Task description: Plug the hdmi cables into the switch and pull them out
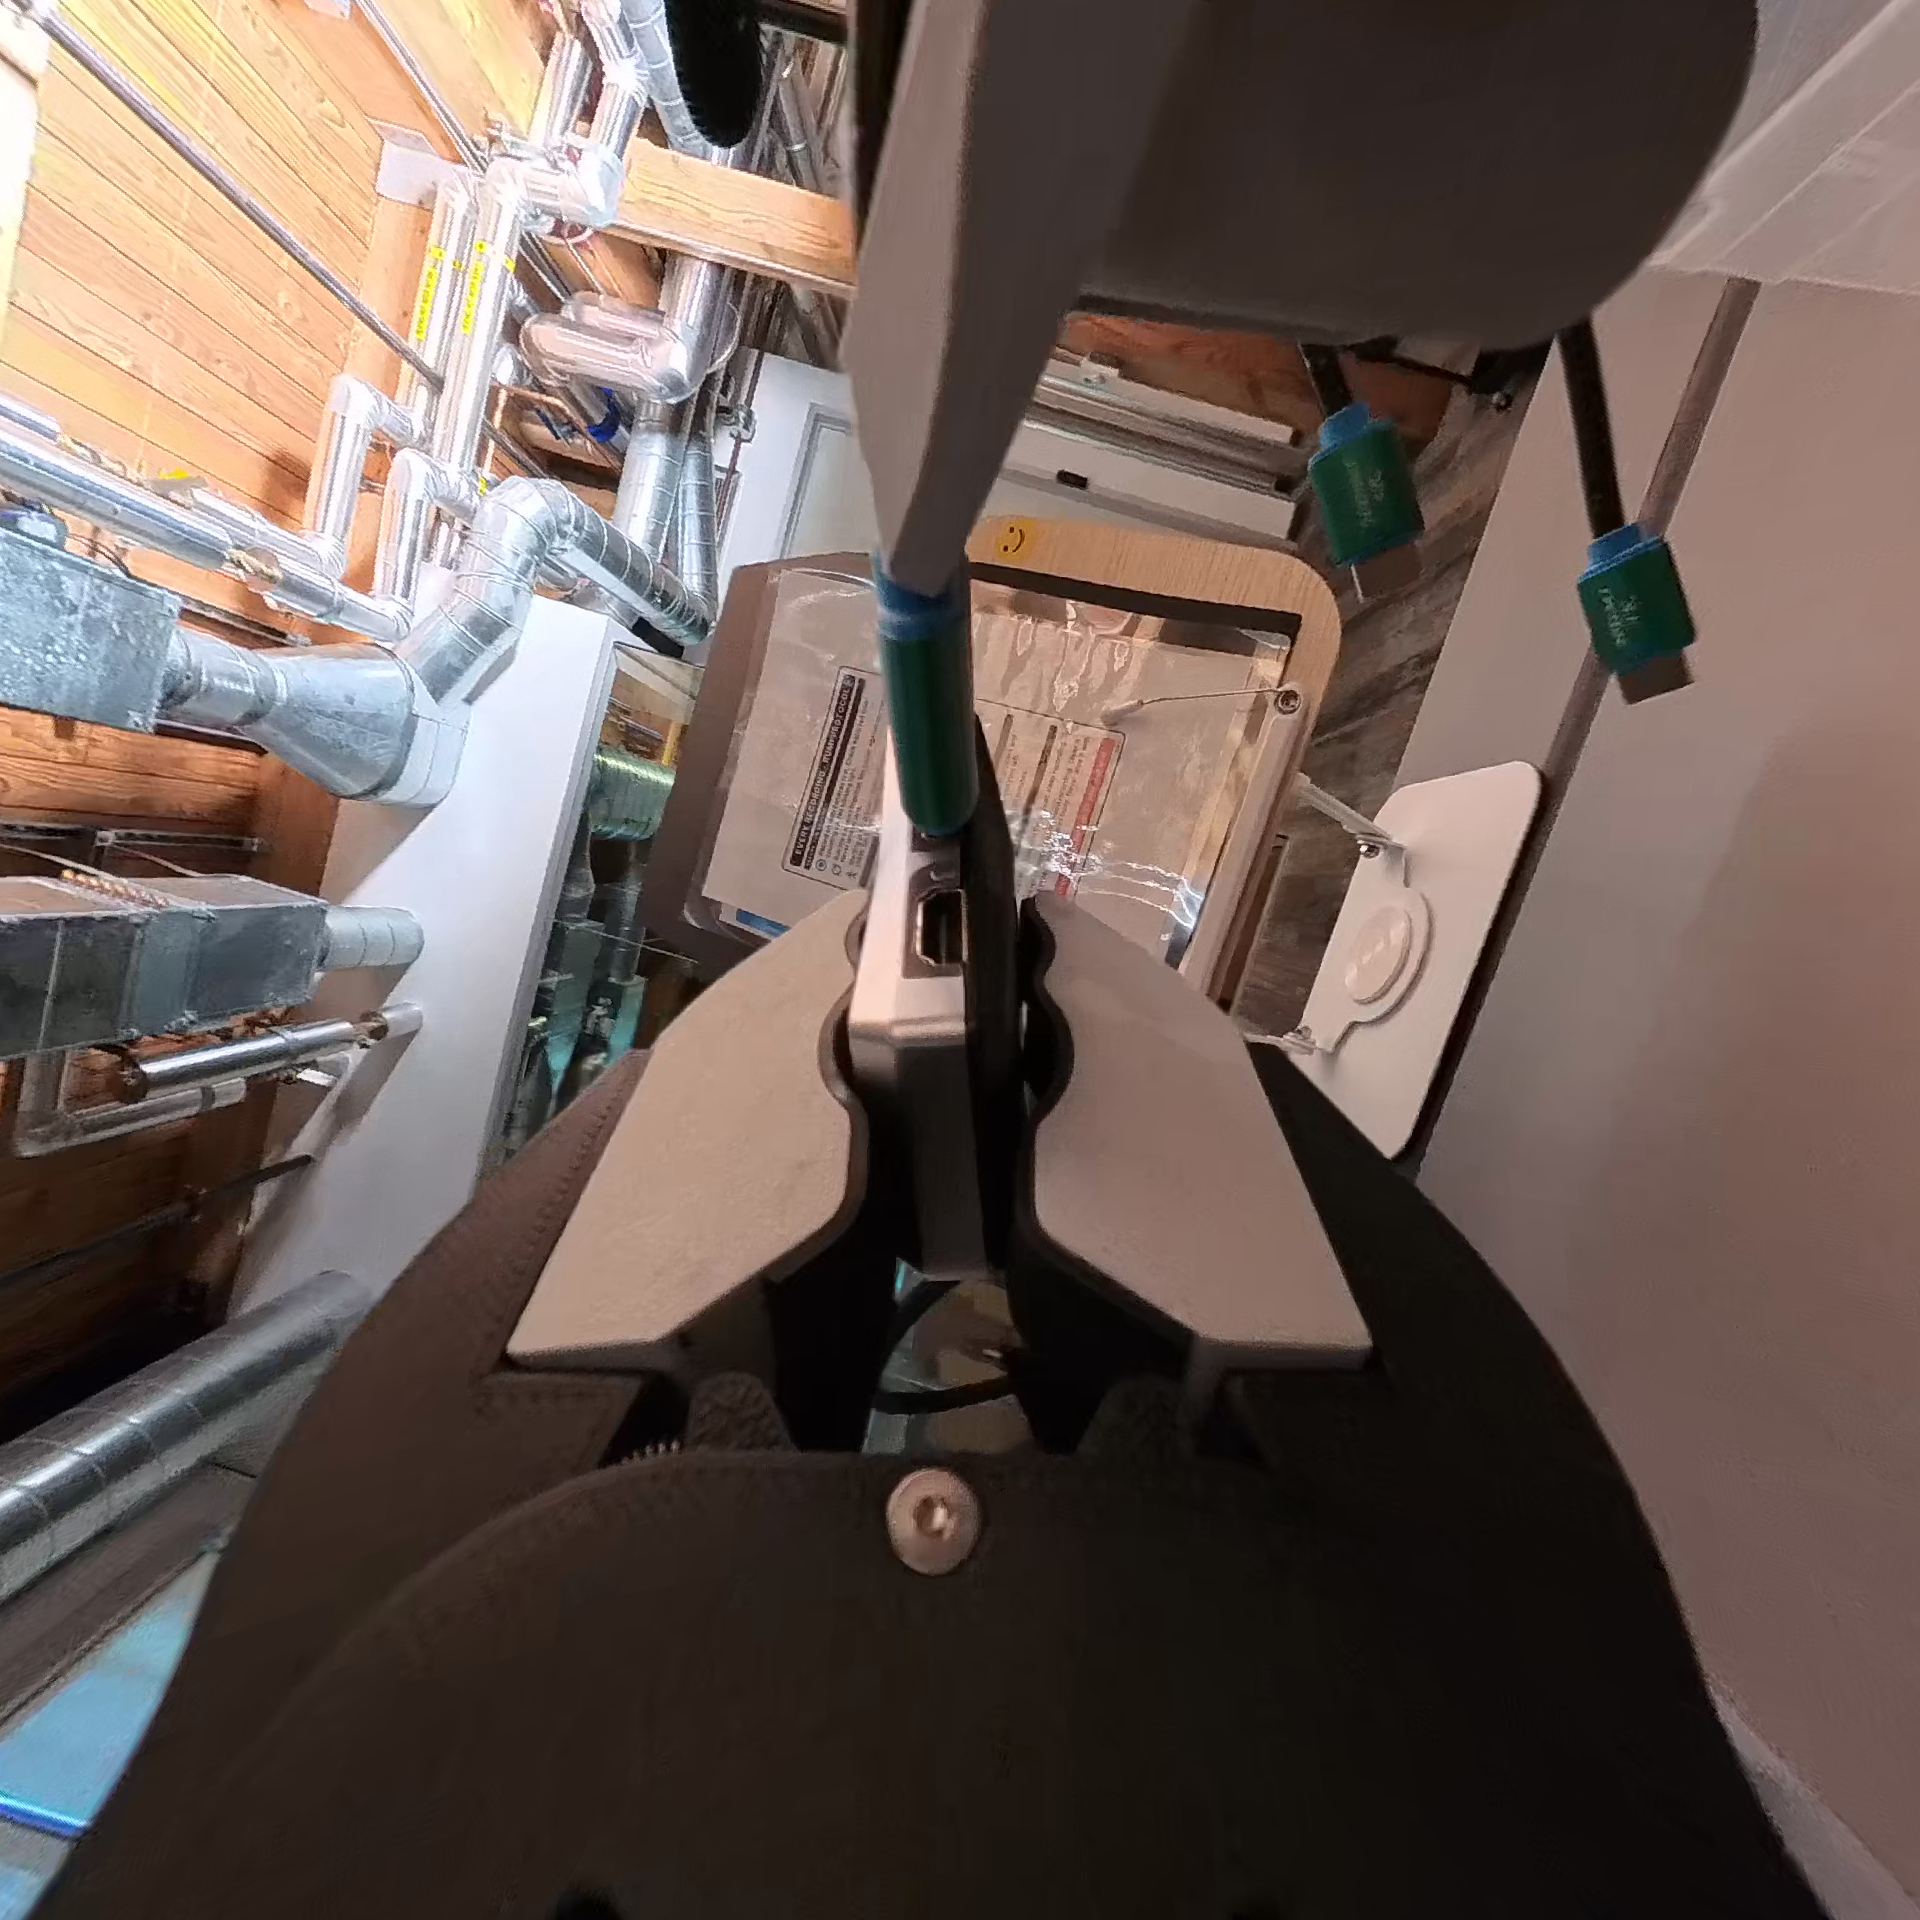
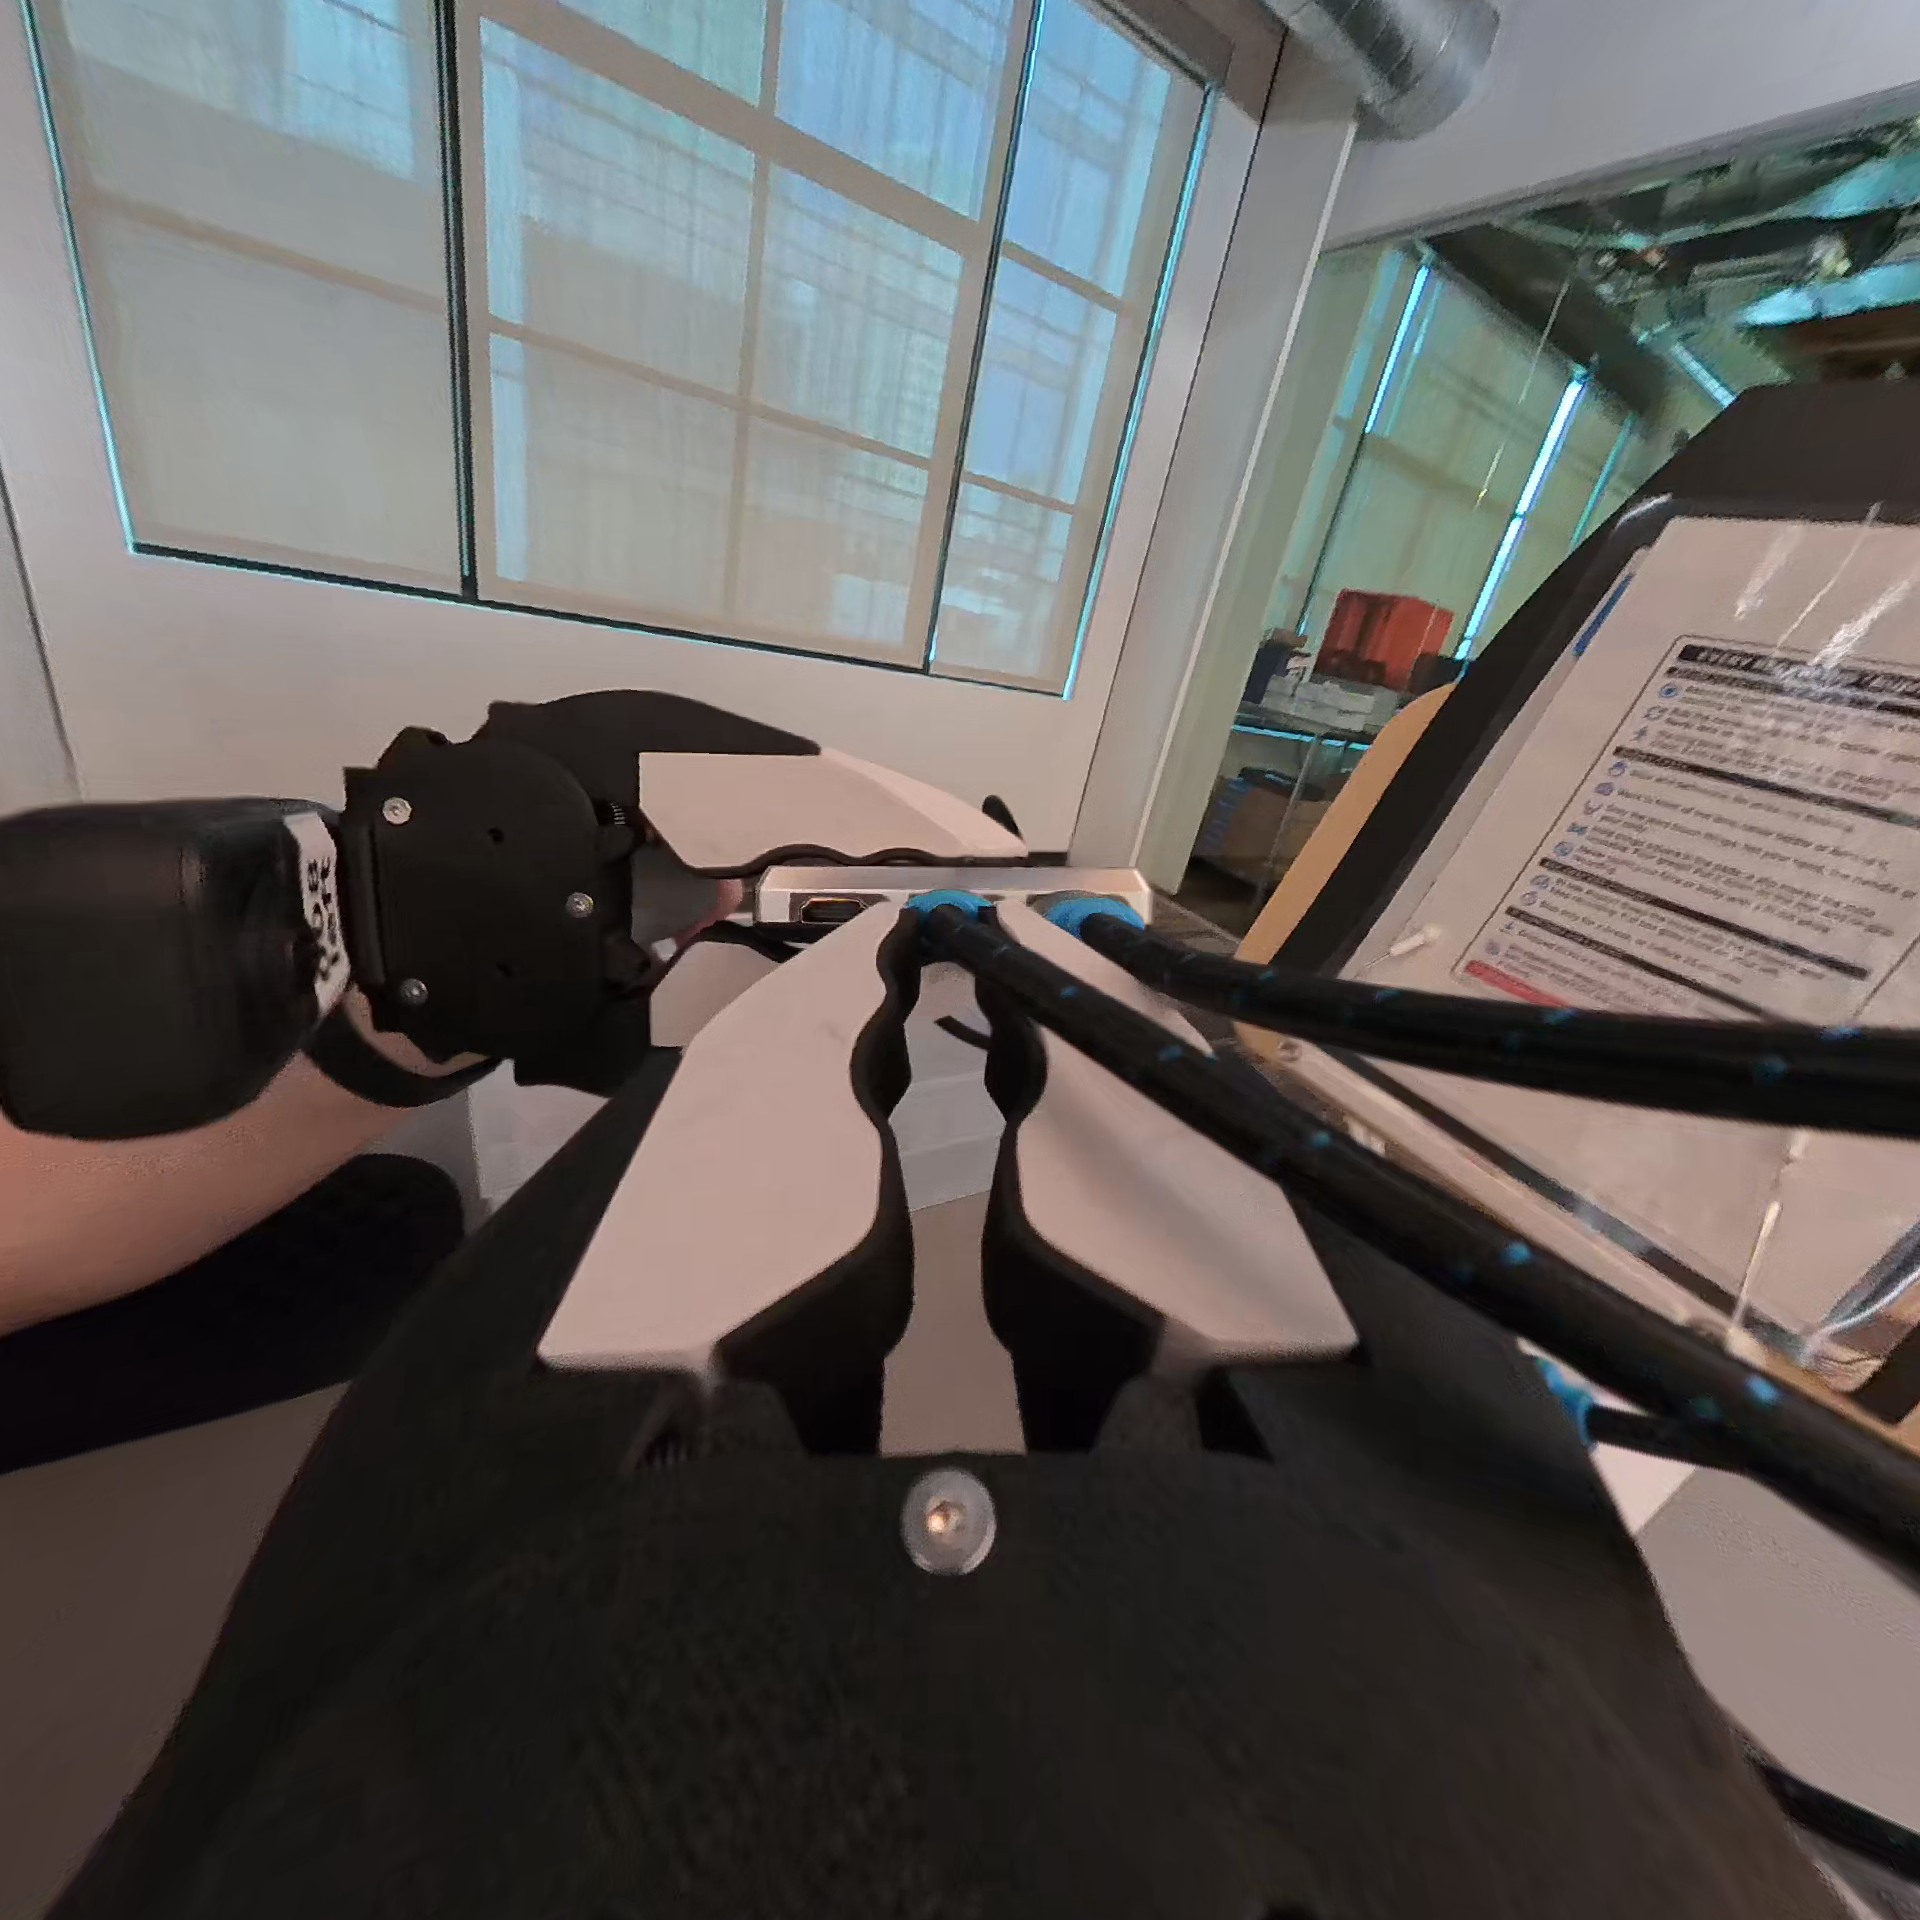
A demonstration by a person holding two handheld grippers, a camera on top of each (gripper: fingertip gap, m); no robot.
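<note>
Two green plugs (image 1: 1362, 483) hang loose at the far right in the left wrist view, each with small printed lettering on its shell. Behind everything there's a laminated instruction sheet (image 1: 1132, 748) under clear plastic.

The silver switch (image 1: 914, 1029) sits edge-on right between the left gripper (image 1: 940, 935) fingers, pinched firm, jaws only as wide as the box is thin. One empty port faces the camera.

The right gripper (image 2: 940, 935) is nearly closed around a third green plug (image 1: 928, 717), which is seated in the switch's middle port. Another black cable (image 2: 1455, 1023) sits plugged in just to the right.
</note>
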